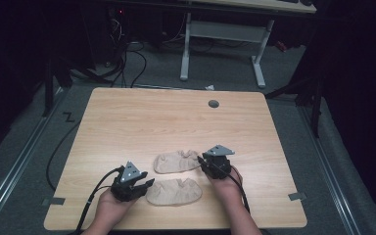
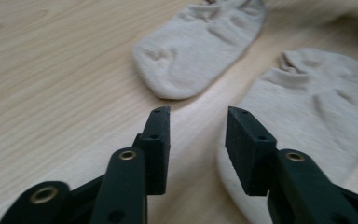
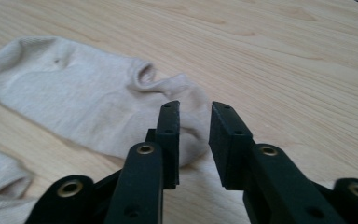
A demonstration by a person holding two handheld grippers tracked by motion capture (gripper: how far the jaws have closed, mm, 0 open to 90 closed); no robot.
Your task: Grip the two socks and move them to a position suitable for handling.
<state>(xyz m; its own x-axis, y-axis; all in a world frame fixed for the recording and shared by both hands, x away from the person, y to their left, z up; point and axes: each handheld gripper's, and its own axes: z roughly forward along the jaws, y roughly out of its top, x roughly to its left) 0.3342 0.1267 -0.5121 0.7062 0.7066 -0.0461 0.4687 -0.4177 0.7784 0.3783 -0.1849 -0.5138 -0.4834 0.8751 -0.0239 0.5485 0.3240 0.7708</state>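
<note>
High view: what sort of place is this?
Probably a lab or recording workspace: a bare wooden table on grey carpet, loose cables on the floor, and a height-adjustable desk frame behind in a dark room.

Two beige socks, the far sock (image 1: 177,161) and the near sock (image 1: 174,191), are lying on a light woodgrain table (image 1: 142,117); both grippers' jaws are showing black.

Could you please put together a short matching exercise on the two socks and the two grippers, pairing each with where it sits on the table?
Things:
1. far sock
2. near sock
3. left gripper
4. right gripper

Places:
A. at the right-hand end of the far sock, jaws apart
B. closest to the person's edge of the table
C. at the left-hand end of the near sock, jaws apart
D. just beyond the other sock

Pairs: 1-D, 2-B, 3-C, 4-A
</note>
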